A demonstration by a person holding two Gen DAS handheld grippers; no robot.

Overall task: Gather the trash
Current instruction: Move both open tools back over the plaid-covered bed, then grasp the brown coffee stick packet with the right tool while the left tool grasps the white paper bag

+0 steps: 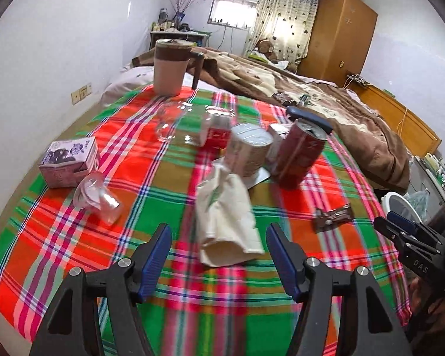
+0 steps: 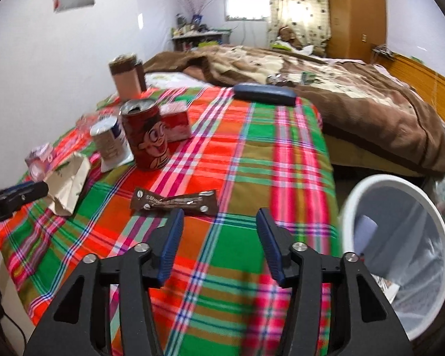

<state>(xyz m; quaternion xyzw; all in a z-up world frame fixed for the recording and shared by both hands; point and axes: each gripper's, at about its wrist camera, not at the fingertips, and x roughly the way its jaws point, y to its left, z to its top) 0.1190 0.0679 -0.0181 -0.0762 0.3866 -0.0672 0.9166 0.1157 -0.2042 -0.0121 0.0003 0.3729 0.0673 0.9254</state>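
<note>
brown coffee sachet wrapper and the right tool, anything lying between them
Nothing: in the right wrist view only bare plaid tablecloth separates the open right tool from the brown coffee sachet wrapper, just ahead of its left finger.

I'm working in a home bedroom: a bed (image 2: 326, 89) under a brown blanket (image 1: 326, 109), a wooden wardrobe (image 1: 338, 32), a curtain (image 1: 284, 14) beside a small window (image 1: 231, 12), a cluttered shelf (image 1: 178, 34) along the far wall, and a table in a plaid cloth (image 2: 252, 178).

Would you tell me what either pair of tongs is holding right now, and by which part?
Nothing is held: the left tongs and the right tongs are both open and empty.
</note>
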